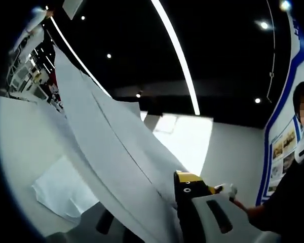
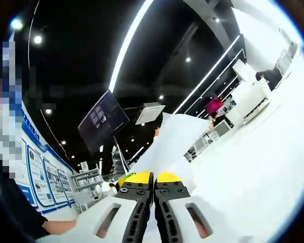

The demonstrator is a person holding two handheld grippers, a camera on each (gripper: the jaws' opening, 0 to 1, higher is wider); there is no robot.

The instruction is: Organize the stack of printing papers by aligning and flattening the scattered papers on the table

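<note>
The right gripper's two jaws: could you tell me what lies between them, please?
A white sheet of paper runs up from between the closed jaws of the right gripper, as the right gripper view shows.

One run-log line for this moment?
papers: lifted, held upright | right gripper: jaws shut on papers | left gripper: at papers' edge, grip unclear

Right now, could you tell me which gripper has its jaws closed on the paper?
The right gripper: its yellow-tipped jaws meet on the paper stack.
</note>
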